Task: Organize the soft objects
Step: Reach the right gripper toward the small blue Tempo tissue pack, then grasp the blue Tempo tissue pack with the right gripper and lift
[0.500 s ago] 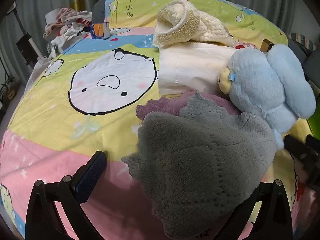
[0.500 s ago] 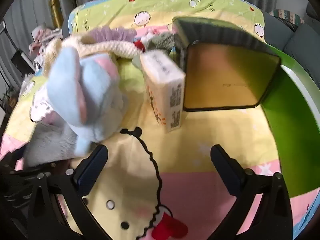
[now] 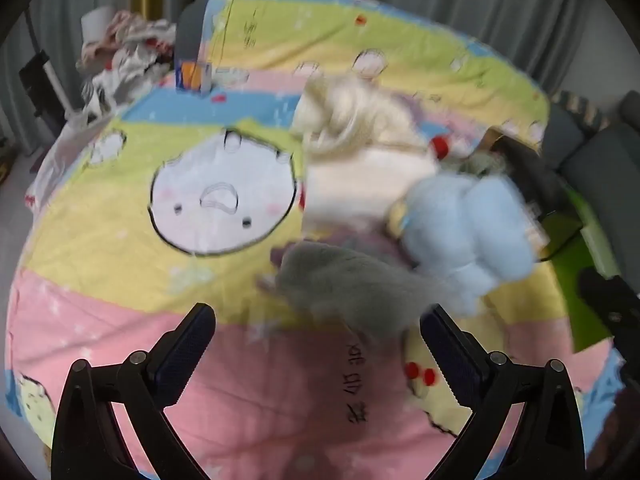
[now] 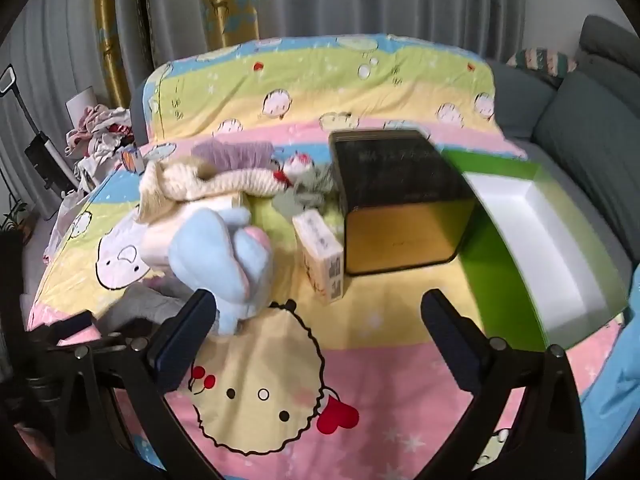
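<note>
Both sets of fingers stand wide apart and hold nothing: the left gripper (image 3: pixel 318 344) hangs just short of the grey cloth (image 3: pixel 352 288), the right gripper (image 4: pixel 318 320) beside the blue plush toy (image 4: pixel 224 248). The soft things lie heaped mid-bed (image 4: pixel 400 344); the green box (image 4: pixel 532 216) waits empty at the bed's right edge, likely to receive them

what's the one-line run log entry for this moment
left gripper: open, empty | right gripper: open, empty | grey cloth, blue plush: on bed | green box: empty
</note>
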Tool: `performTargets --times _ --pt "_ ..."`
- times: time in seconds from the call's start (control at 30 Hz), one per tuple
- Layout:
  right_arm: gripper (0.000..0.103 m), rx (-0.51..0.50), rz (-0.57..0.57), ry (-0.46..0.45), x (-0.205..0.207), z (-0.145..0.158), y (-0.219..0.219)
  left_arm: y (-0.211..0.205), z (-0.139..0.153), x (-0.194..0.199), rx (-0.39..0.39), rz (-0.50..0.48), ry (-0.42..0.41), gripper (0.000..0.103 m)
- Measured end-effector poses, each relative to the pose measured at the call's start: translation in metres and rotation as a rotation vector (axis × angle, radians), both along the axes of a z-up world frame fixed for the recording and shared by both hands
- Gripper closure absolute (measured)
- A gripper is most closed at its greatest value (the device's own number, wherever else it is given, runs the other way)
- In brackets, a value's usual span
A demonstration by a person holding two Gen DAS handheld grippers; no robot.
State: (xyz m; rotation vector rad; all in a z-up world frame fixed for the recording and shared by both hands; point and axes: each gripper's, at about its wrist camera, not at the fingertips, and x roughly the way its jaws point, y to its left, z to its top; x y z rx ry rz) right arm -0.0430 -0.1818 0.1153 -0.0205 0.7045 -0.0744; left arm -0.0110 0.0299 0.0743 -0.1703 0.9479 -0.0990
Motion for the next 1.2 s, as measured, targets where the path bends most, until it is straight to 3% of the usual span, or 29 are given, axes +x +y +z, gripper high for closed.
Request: performTargets --times 0.17,0.3,0.37,0.43,0.53,0.63,0.73,0.8,1.0,1.13,1.2 --pt "0.001 -0.02 0.026 -0.019 -0.002 0.015 0.017 0.029 0.039 -0.008 -0.047 0.034 -0.117 0.0" --pt "0.003 0.035 0.081 0.004 0.014 0.028 0.035 0.057 0.052 -0.001 -0.11 0.069 -0.147 0.0" --pt "0.013 0.071 0.139 0.025 0.028 0.033 0.05 0.076 0.056 0.006 -0.128 0.102 -0.157 0.002" --pt "0.02 0.12 0.23 0.052 0.051 0.044 0.074 0.097 0.056 0.015 -0.123 0.145 -0.156 0.017" --pt "0.021 0.198 0.355 0.083 0.096 0.057 0.109 0.131 0.047 0.03 -0.16 0.208 -0.143 0.023" --pt "0.026 0.225 0.437 0.106 0.147 0.064 0.154 0.163 0.027 0.038 -0.21 0.268 -0.117 0.038" --pt "0.035 0.218 0.517 0.192 0.208 0.044 0.208 0.189 0.0 0.042 -0.279 0.343 -0.05 0.04" --pt "0.037 0.152 0.535 0.243 0.252 0.015 0.246 0.2 -0.01 0.043 -0.309 0.362 -0.02 0.04" --pt "0.037 0.06 0.575 0.316 0.353 -0.042 0.312 0.22 -0.02 0.041 -0.29 0.463 -0.008 0.04" --pt "0.037 -0.021 0.579 0.311 0.383 -0.064 0.343 0.228 -0.029 0.044 -0.325 0.462 0.026 0.04" --pt "0.042 -0.06 0.565 0.33 0.399 -0.08 0.354 0.229 -0.029 0.043 -0.349 0.448 0.025 0.04"
